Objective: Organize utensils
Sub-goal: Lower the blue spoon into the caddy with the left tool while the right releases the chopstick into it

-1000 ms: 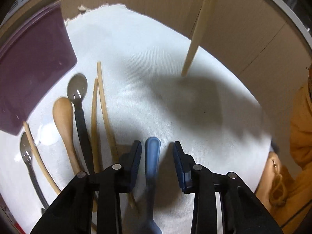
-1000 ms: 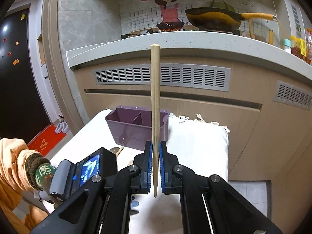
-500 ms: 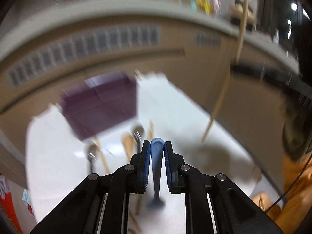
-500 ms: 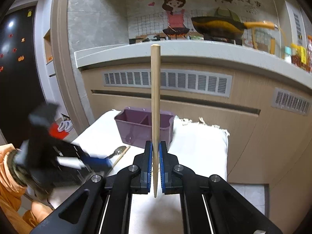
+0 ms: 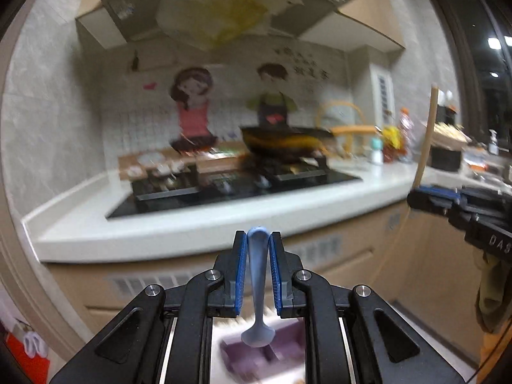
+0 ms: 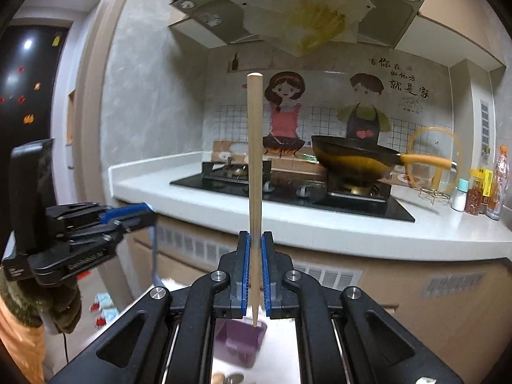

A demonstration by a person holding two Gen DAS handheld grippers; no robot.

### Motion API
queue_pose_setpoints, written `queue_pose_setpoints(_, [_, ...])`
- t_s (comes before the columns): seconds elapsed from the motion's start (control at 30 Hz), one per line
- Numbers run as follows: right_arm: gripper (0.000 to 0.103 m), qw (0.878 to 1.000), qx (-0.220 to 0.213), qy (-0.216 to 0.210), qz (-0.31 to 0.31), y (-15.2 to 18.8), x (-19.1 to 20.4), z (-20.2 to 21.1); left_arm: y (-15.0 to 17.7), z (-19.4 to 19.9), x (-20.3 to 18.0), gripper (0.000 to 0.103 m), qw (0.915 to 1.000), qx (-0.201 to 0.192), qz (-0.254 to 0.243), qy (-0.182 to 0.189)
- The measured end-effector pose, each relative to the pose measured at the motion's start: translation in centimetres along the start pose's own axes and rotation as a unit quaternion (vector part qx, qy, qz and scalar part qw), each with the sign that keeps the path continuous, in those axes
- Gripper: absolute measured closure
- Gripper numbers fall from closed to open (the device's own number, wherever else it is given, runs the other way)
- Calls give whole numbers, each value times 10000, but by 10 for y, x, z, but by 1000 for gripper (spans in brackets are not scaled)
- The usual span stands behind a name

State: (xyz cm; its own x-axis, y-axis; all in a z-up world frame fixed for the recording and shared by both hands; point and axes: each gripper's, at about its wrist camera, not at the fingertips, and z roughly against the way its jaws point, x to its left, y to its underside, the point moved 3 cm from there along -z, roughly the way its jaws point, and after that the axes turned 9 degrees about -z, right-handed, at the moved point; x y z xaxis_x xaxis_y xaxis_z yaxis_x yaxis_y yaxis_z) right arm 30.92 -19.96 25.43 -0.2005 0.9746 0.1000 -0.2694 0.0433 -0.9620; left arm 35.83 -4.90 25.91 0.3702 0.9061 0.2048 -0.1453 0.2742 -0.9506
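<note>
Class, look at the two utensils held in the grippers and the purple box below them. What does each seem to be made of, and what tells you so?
Chopstick in the right hand-held gripper: probably wood or bamboo, pale tan, matte, faint lengthwise grain.
Blue spoon in the left hand-held gripper: likely plastic or silicone, uniform dull blue, no shine.
Purple organizer box: apparently moulded plastic, smooth and evenly coloured, though blurred.
</note>
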Motion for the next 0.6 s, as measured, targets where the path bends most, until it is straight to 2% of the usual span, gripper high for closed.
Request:
queue_pose_setpoints(0.1, [96, 9999, 17, 68, -115, -6, -4, -29, -4, -15, 18, 88, 9999, 18, 118, -123])
queue_pose_setpoints(0.2, [96, 9992, 234, -40, -317, 8, -10, -59, 12, -35, 27, 88, 9993, 167, 328, -35])
queue_pose_setpoints(0.43, [96, 9941, 1041, -8, -288, 88, -13, -142, 96, -95, 14, 88, 9948, 851, 505, 259])
queue_pose_setpoints(0.6, [96, 9836, 1731, -89, -501, 147, -19, -192, 161, -141, 9, 88, 9831, 1465, 930, 591])
